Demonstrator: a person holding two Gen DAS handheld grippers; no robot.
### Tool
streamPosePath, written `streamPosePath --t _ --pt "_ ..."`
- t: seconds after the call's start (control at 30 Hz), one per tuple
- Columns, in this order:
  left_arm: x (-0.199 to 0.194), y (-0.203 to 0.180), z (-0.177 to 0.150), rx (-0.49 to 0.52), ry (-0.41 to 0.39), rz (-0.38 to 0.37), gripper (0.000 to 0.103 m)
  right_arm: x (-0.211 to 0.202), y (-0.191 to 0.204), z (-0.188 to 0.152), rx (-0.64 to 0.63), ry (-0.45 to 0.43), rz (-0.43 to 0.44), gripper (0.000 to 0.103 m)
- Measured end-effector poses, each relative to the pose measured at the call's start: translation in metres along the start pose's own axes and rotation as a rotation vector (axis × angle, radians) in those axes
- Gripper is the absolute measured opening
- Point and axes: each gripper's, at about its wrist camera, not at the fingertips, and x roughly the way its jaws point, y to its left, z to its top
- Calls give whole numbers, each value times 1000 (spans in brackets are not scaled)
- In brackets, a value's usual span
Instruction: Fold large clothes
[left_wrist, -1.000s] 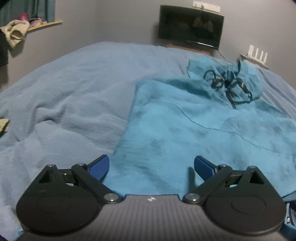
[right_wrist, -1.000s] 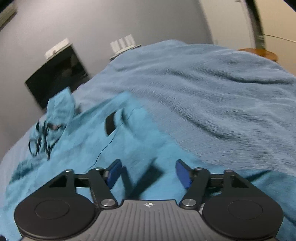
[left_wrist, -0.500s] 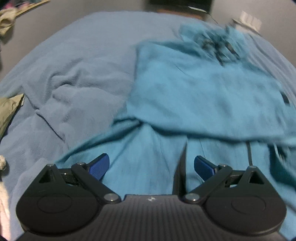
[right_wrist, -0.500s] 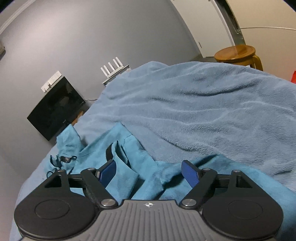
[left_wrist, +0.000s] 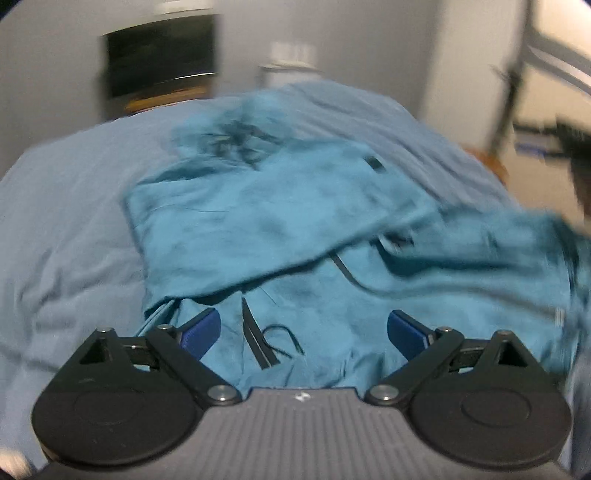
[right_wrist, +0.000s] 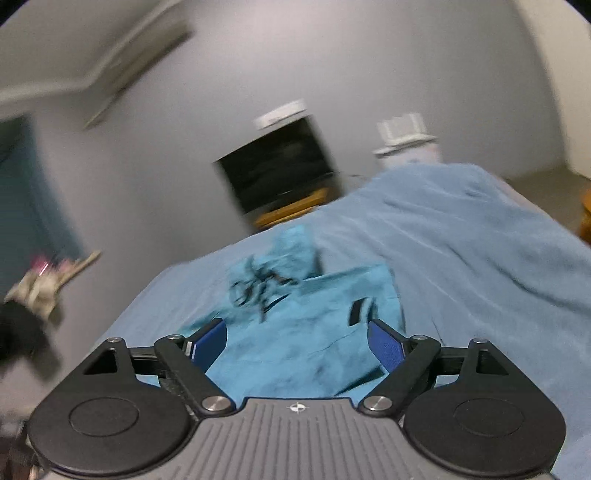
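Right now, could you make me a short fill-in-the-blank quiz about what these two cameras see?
1. The teal garment lies on a light ____ blanket.
2. The jaws of the left gripper stand ____, with nothing clamped.
3. The right gripper has blue finger pads and holds ____.
4. Against the far wall stands a dark ____.

Missing words: blue; open; nothing; screen

garment (left_wrist: 258, 221) | teal, black drawstrings | rumpled, partly folded (on bed)

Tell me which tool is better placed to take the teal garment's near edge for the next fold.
Probably the left tool: it is open with the teal garment spread close beneath it. The right tool, open too, looks further over the bed.
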Motion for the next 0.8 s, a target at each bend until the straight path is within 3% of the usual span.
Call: streamPosePath --t 0.1,0.23,0.37,0.67,0.8 --pt "10 6 -3 41 50 -67 95 -21 -8 5 -105 87 29 85" --pt "24 26 -9 -9 112 -178 80 -41 -19 -7 -242 243 61 85" --pt "29 32 -18 -27 137 -243 63 -63 -26 -19 -310 364 92 85" --pt "-11 11 -33 7 36 -193 23 -93 -34 -21 -434 478 131 83" --pt "-41 11 -33 -82 -55 -134 15 -98 -33 -22 -557 542 191 81"
